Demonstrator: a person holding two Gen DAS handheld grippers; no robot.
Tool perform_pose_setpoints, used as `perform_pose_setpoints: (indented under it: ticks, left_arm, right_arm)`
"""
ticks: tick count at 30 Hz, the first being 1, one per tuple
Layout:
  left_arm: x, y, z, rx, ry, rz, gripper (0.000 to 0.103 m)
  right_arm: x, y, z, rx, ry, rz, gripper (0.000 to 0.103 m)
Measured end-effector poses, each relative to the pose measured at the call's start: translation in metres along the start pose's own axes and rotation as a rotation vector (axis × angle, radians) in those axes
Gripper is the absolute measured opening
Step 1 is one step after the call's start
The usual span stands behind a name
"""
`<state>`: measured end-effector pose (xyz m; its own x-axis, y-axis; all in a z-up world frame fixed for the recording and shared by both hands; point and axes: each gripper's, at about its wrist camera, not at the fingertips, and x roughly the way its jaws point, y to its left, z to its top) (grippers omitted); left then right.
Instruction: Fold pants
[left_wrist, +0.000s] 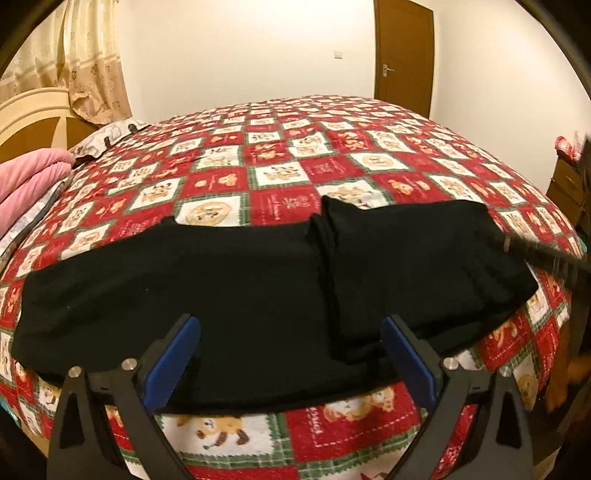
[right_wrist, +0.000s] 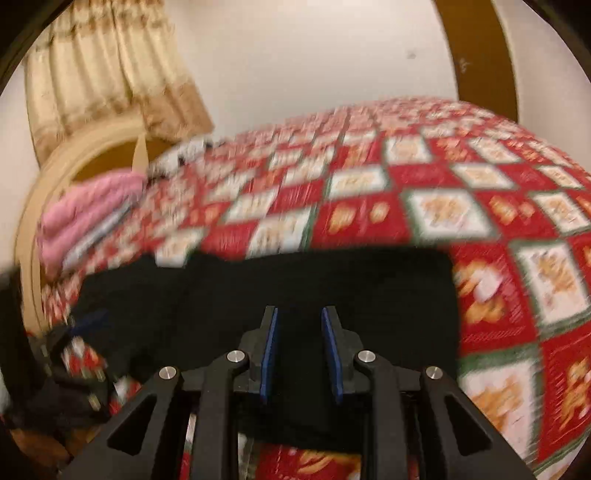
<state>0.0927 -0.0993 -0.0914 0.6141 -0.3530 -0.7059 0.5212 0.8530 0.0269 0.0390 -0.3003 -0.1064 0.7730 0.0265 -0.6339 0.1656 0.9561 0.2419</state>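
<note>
Black pants (left_wrist: 221, 295) lie flat along the near edge of the bed (left_wrist: 332, 155), long axis parallel to that edge, so both grippers can reach the cloth from the side where the person stands. The end of the garment toward the bed's near right corner is already doubled back: a second layer (left_wrist: 406, 258) rests on top of the main panel, its folded-over edge running roughly across the garment near its middle. The single-layer portion extends toward the near left corner, where the headboard (left_wrist: 33, 118) and a pink bundle (left_wrist: 29, 181) sit. Judgement: one fold is done, and at least one more is needed to bring the piece down to a compact stack. Left gripper (left_wrist: 291, 354) hovers just above the near hem, jaws wide apart, nothing between the blue pads; it sits close to the step where the two layers meet, probably a staging position for taking the lower edge. Right gripper (right_wrist: 299, 347) is over the doubled section, jaws narrowly apart with a clear gap between the pads, no cloth pinched that I can see; black fabric fills the view beneath it. That view is heavily motion-blurred, so contact with the cloth cannot be confirmed. In the left wrist view a blurred dark shape at the right rim, beside the folded end, is likely that same tool. The patterned quilt under the pants looks smooth here, which favours clean creases.
</note>
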Motion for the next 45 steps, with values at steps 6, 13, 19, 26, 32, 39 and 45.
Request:
perform_pose_setpoints:
  ticks: [6,13,19,26,32,39,45]
  left_arm:
    - [0.011,0.02,-0.009,-0.09,0.074,-0.023,0.101]
    - [-0.015,0.079,-0.021,-0.172,-0.008,0.096,0.101]
    - [-0.039,0.178,-0.044,-0.378,-0.038,0.296,0.101]
    - [-0.048,0.272,-0.061,-0.627,-0.073,0.38,0.101]
    - [-0.017,0.3,-0.067,-0.733,-0.039,0.291,0.101]
    - [-0.008,0.297,-0.069,-0.735,-0.045,0.271,0.091]
    - [-0.021,0.299,-0.066,-0.727,-0.088,0.165,0.037]
  right_arm:
    - [0.0,0.029,-0.006,-0.101,-0.008,-0.05,0.053]
    - [-0.007,0.078,0.004,-0.145,-0.095,0.062,0.053]
    - [0.044,0.123,-0.013,-0.195,0.046,0.106,0.054]
    - [0.024,0.132,-0.008,-0.177,-0.001,0.124,0.061]
    - [0.001,0.143,-0.007,-0.166,-0.029,0.144,0.061]
    - [0.005,0.161,-0.019,-0.198,0.026,0.184,0.061]
    - [-0.001,0.162,-0.02,-0.187,0.014,0.199,0.061]
